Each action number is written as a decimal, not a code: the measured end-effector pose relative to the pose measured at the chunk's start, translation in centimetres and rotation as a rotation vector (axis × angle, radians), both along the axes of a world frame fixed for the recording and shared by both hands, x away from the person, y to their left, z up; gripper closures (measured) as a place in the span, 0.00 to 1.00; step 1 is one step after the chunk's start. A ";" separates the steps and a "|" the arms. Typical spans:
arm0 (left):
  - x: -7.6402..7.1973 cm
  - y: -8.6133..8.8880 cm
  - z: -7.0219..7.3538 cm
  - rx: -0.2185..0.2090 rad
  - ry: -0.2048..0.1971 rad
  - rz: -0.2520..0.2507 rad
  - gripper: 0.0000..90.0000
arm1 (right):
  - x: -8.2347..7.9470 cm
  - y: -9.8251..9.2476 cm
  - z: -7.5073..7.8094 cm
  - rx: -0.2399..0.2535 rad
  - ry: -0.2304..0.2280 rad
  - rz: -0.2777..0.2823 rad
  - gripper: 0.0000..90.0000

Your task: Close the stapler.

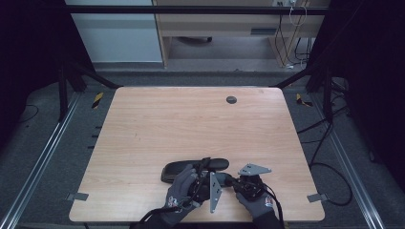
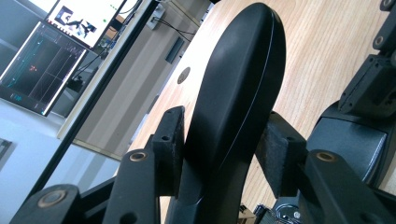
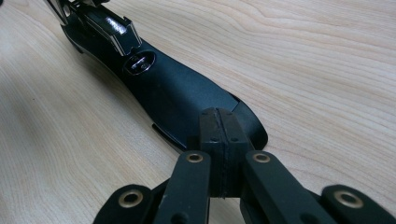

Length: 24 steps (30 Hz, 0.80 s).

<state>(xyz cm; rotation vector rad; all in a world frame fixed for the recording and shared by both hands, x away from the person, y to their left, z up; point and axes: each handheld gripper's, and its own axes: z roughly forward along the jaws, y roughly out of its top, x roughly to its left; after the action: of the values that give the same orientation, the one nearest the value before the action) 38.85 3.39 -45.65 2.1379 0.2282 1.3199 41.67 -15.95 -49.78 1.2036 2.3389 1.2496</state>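
A long black stapler lies near the table's front edge. My left gripper comes at it from the front, held in a gloved hand. In the left gripper view my left gripper is shut on the stapler's curved black top arm, with a pad pressed on each side. My right gripper points left at the stapler's right end. In the right gripper view my right gripper is shut, its tips resting over the end of the black stapler body. Metal parts show at the far end.
The wooden table has a round grommet at the back. Black frame posts and cables stand around the table. A monitor shows off to the left in the left gripper view.
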 end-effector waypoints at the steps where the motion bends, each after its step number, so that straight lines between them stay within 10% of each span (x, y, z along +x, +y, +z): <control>1: 0.0 0.0 -0.1 0.003 -0.001 -0.001 0.60 | 0.0 0.0 0.0 -0.002 -0.002 0.001 1.00; 24: -0.2 -1.1 -1.5 0.120 -0.011 -0.011 0.59 | 0.2 -1.1 0.1 -0.003 -0.026 -0.039 0.99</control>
<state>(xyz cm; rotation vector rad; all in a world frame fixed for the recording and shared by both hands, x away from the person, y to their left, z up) 38.63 2.26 -47.18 2.2277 0.1353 1.3695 41.84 -17.09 -49.67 1.2187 2.2865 1.2410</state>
